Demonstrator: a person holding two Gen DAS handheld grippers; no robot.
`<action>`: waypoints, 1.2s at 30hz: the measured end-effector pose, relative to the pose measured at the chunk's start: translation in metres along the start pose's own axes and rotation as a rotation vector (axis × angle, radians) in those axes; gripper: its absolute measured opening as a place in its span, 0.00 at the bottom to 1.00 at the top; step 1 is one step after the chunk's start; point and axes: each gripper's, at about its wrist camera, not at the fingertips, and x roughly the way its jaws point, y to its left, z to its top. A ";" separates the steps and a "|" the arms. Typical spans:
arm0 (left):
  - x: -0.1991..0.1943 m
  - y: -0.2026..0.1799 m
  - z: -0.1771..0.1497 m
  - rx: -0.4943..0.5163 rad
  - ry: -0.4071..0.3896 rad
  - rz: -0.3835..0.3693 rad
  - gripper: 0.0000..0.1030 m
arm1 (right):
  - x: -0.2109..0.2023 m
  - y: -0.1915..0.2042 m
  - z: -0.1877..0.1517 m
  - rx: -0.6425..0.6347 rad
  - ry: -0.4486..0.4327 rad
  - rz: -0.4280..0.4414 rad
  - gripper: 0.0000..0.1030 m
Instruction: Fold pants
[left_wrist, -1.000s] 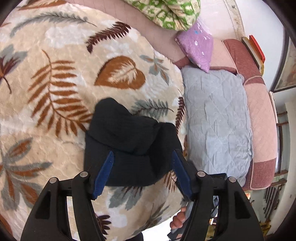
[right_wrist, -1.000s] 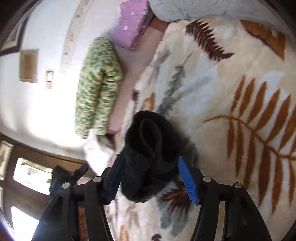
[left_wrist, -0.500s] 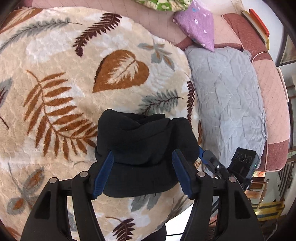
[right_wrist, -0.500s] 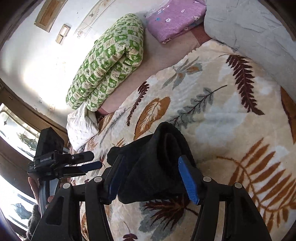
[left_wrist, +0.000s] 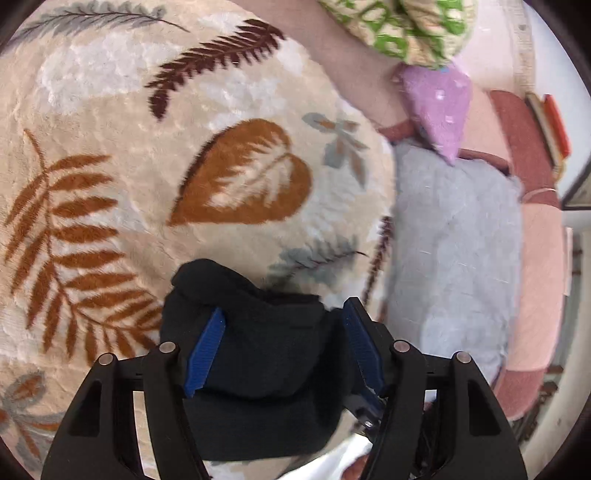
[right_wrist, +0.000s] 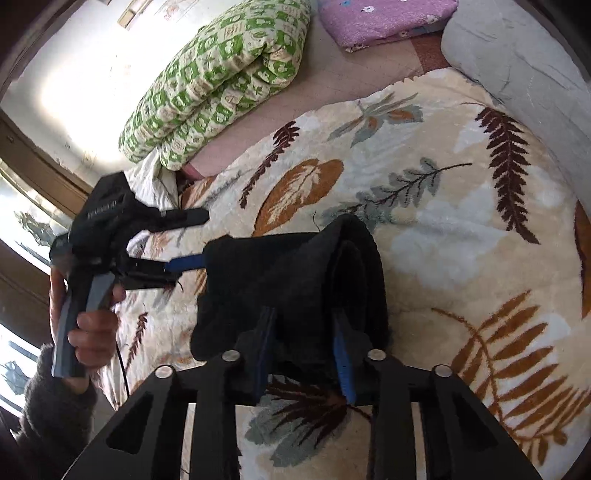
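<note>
The black pants lie folded into a thick bundle on the leaf-patterned blanket. In the left wrist view my left gripper is open, its blue pads on either side of the bundle. In the right wrist view the bundle sits between the fingers of my right gripper, which have closed in on its near edge. The left gripper also shows there, open, at the bundle's left side, held in a hand.
A green-and-white rolled quilt, a purple pillow and a grey quilted pad lie at the far side of the bed. A pink sofa edge is at the right. A window is at the left in the right wrist view.
My right gripper's fingers have closed in from wide open onto the bundle's near edge. The left gripper stays open around the bundle and has shifted a little.
</note>
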 end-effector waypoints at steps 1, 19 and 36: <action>0.004 0.001 0.001 0.001 0.007 0.030 0.61 | -0.001 0.000 -0.001 -0.022 -0.007 -0.012 0.23; -0.013 -0.051 -0.014 0.507 0.169 0.249 0.65 | -0.011 -0.024 0.013 0.107 0.007 0.047 0.43; 0.022 -0.027 0.005 0.434 0.037 0.409 0.25 | 0.014 -0.029 0.017 0.104 -0.033 0.084 0.11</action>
